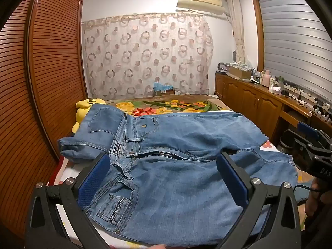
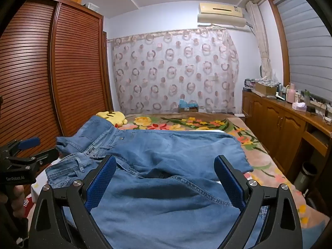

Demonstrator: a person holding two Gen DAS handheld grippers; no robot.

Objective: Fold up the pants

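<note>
Bedroom, floral bed: jeans spread across near edge, waistband twd wardrobe side. L gripper + R gripper both wide open over denim, nothing gripped.

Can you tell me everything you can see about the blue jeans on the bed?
The light blue denim jeans lie spread flat but rumpled on the flowery bed blanket. Their waistband, metal button, open zipper and stitched pockets sit toward the left; a hemmed leg edge shows in the right wrist view. Both grippers, left and right, hang open over the cloth, gripping nothing.
</note>
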